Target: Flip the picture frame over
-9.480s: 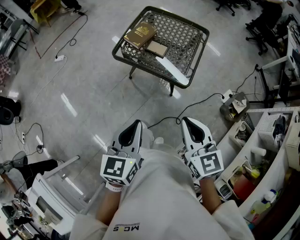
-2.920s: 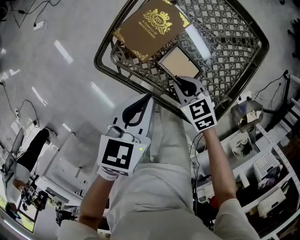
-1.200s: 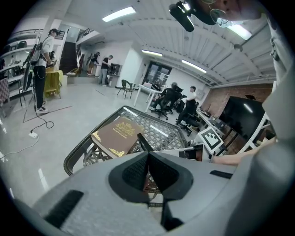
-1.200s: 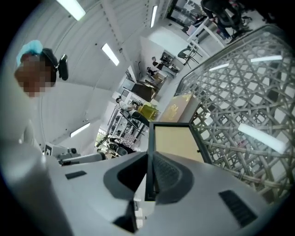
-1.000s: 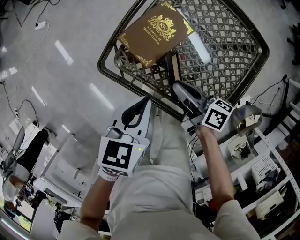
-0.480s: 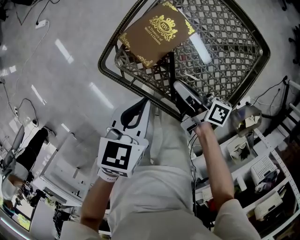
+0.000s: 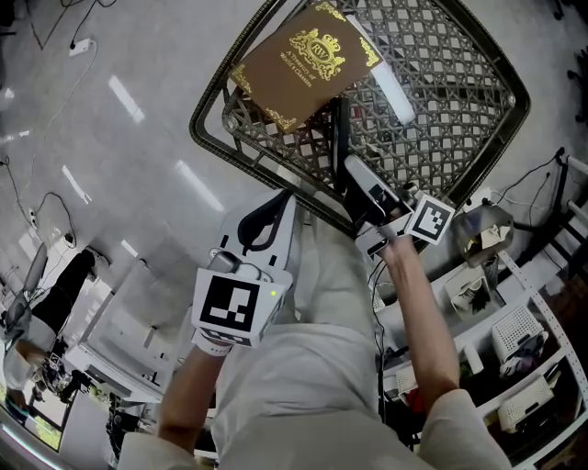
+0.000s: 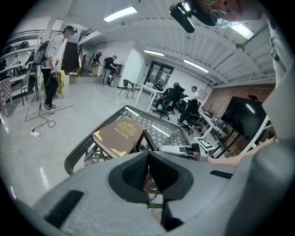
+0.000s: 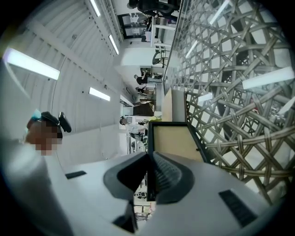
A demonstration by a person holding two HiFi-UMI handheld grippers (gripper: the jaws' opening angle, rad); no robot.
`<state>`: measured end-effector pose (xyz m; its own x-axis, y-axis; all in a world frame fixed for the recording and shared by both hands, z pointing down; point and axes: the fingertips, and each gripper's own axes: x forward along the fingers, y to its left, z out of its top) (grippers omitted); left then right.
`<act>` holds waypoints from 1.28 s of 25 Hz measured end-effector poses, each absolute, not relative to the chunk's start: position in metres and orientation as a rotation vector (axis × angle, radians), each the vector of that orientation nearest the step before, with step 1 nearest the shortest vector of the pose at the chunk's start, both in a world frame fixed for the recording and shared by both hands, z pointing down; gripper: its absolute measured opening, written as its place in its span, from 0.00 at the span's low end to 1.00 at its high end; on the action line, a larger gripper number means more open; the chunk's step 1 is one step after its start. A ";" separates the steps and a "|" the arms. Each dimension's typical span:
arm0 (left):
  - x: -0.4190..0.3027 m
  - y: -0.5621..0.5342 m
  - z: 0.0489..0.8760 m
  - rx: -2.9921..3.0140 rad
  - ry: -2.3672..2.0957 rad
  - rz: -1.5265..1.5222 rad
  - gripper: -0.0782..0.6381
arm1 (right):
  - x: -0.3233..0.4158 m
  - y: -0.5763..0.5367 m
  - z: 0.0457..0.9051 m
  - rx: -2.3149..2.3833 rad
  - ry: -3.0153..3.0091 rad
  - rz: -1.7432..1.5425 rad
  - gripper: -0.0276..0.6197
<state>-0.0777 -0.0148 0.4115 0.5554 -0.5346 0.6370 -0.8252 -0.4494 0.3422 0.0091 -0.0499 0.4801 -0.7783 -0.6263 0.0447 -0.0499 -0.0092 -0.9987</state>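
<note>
Strip lights (image 8: 120,14) are shining along the white ceiling and glaring off the glossy grey floor (image 7: 119,138), where a cable (image 8: 45,122) is trailing, while office chairs (image 8: 171,97) are standing near a brick wall (image 8: 222,99) and white shelving (image 7: 519,363) is crowding one side.

The book (image 7: 303,53) hogs the table's (image 7: 450,92) 11 o'clock corner, just beside the frame (image 7: 339,128) standing on edge, so it's tight on that side. From 12 round to 3 o'clock of the frame it's all bare lattice, wide open. The raised rim (image 7: 262,173) runs across at 7 o'clock, between the frame and the left gripper (image 7: 274,200) hanging off the table. Cluttered shelves (image 7: 514,340) crowd 4 o'clock, off the table.
</note>
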 end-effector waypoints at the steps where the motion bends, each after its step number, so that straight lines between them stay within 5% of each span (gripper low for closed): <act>1: -0.076 -0.015 0.411 2.157 -1.085 0.595 0.15 | 0.010 -0.050 0.480 -0.699 1.850 -1.838 0.13; 32: -0.040 -0.012 0.406 2.190 -1.053 0.616 0.14 | 0.083 -0.054 0.499 -1.028 1.954 -1.735 0.15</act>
